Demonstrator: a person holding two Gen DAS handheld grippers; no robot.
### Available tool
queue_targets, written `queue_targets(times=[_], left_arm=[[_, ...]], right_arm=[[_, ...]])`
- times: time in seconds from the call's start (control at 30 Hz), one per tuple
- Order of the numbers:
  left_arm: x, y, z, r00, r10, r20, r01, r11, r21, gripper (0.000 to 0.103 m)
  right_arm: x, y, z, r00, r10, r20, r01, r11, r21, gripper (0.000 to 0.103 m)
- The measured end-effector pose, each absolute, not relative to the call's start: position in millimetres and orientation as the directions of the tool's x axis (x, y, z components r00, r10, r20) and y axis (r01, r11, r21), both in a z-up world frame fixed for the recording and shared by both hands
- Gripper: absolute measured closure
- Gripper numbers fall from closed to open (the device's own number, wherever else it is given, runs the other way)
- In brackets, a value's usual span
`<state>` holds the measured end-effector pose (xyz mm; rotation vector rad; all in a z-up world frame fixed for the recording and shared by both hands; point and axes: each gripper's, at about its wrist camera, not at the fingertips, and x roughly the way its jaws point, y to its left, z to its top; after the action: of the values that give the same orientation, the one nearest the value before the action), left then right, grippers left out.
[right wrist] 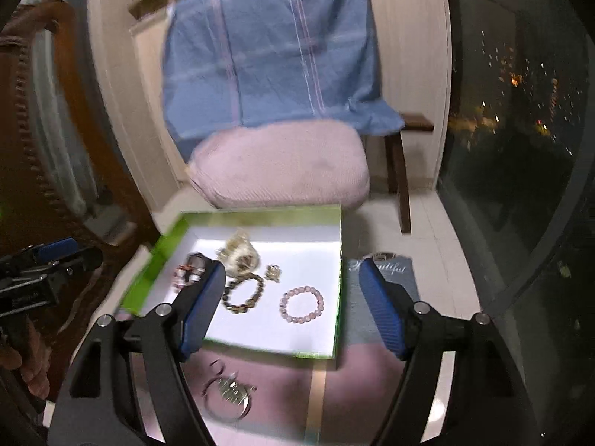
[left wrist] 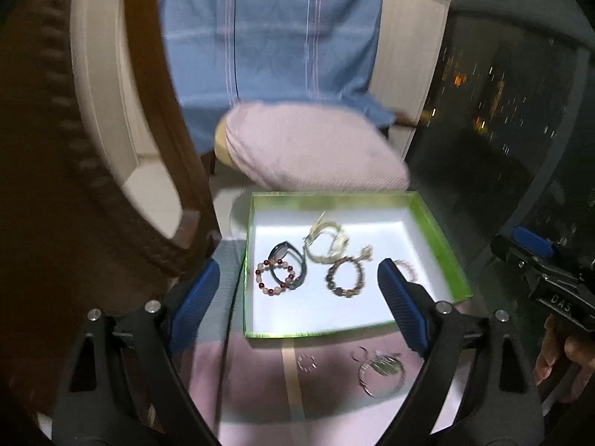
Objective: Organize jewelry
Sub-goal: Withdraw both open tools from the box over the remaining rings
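The green box [left wrist: 435,238] sat on the pink cloth [left wrist: 253,383], bracelets inside. Only the right view showed the pink bracelet [right wrist: 301,305] whole. Both grippers, left [left wrist: 297,304] and right [right wrist: 292,308], gaped wide, empty. A bangle [right wrist: 227,397] lay outside the box.

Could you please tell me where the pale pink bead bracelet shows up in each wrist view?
Left wrist: pink bead bracelet mostly hidden behind the gripper's right finger.
Right wrist: fully visible, lower right of the box floor.
Shared landmark: brown bead bracelet beside it.
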<state>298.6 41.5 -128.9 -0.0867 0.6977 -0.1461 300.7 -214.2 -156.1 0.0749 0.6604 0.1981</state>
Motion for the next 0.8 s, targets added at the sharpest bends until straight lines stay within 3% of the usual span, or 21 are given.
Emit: queue_targets(times=[0.13,0.3,0.63,0.8], left_arm=[[234.4,48.1,-114.4,0.804,-0.191,-0.563,0.13,0.98,-0.147,0.013],[180.7,51.3,-124.4,0.833,-0.179,-0.524,0.108,0.981,-0.164,0.011],[157.9,38.8,-171.3,0.848,-0.142,-0.511,0.091,0.988,-0.124,0.01],[162.9,46.2,-184.3,0.82,-0.147,-0.553,0.067,0.984,-0.163,0.011]], right_arm=[[233.2,-226.8,-132.1,0.83,0.229,-0.509,-0.181,0.973,0.143,0.03],[169.1,-234.0,-134.1,0.855,0.223,-0.469,-0.175,0.974,0.144,0.03],[128.2,-227.8,-188.5,0.851,0.238,-0.469,-0.2,0.971,0.13,0.03],[134.4,-230.4,-193.6,0.836,0.244,-0.492,-0.19,0.969,0.157,0.03]])
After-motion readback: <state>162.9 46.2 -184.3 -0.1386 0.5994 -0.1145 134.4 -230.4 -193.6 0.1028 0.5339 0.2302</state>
